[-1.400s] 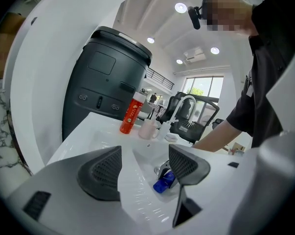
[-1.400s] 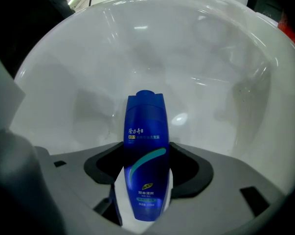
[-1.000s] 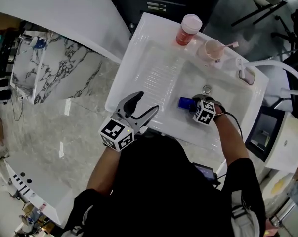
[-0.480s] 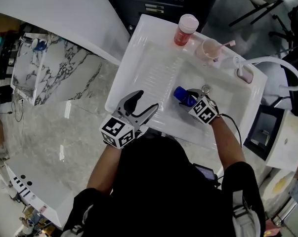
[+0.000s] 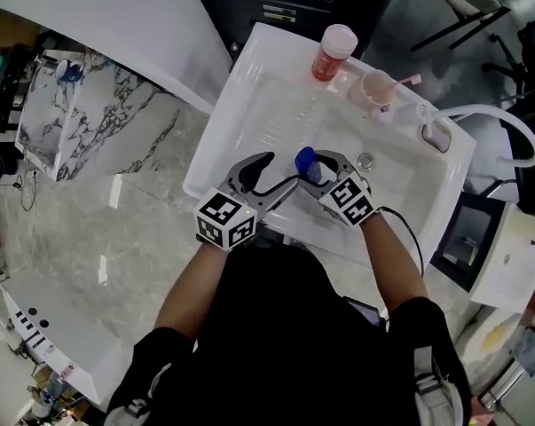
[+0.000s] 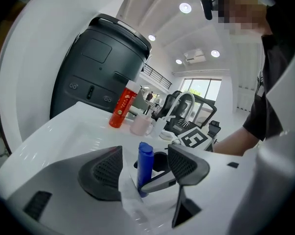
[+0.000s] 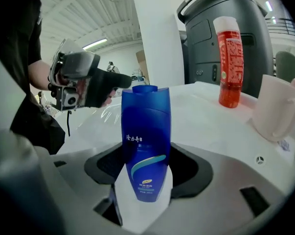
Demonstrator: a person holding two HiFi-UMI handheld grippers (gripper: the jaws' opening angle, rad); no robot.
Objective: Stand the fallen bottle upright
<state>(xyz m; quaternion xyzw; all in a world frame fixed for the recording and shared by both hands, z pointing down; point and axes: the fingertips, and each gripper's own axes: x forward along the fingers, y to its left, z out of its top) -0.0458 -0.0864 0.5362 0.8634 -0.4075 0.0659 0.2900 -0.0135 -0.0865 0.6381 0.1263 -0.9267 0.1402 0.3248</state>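
Both right fingers clamp the blue bottle; it stands upright between them.

in the head view the right gripper covers the lower half of the blue bottle, so i only get its cap end. in the right gripper view the bottle's own body blocks the spots where the pads meet its sides, and its base sinks out of sight between the jaws. the small print on its label is too fine for me to read. the pink cup is cut by that view's right edge.
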